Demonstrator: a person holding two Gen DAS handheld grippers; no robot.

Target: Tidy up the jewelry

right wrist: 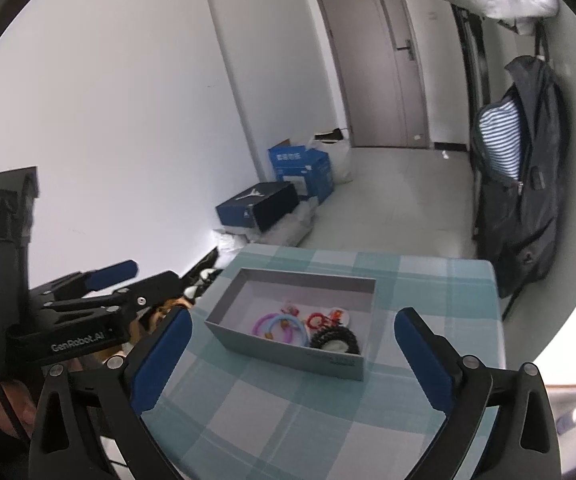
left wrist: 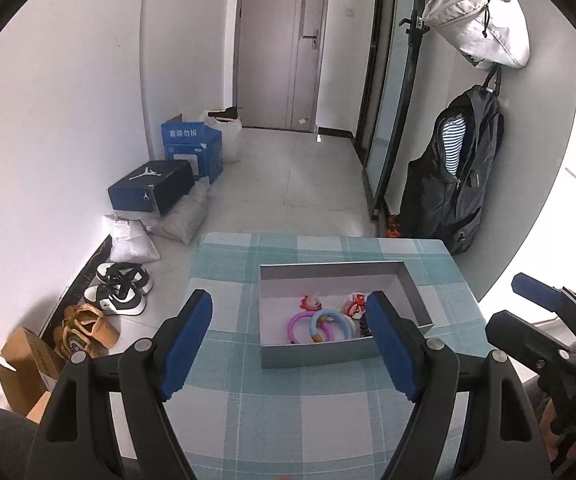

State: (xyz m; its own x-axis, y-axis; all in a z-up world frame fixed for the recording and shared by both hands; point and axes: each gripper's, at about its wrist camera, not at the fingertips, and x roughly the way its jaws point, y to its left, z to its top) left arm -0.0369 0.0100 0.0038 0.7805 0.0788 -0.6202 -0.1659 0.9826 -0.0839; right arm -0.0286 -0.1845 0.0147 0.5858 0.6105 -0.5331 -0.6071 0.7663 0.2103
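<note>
Right wrist view alone shows the black beaded bracelet (right wrist: 335, 340) inside the box (right wrist: 288, 354).

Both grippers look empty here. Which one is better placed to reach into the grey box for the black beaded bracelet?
Probably the right gripper: open, with the black beaded bracelet at the grey box end nearest it. The left gripper is open too, facing the rings' end.

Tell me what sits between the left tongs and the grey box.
Only bare checked tablecloth lies between the open left tongs and the shallow grey cardboard box, seen in the left wrist view.
</note>
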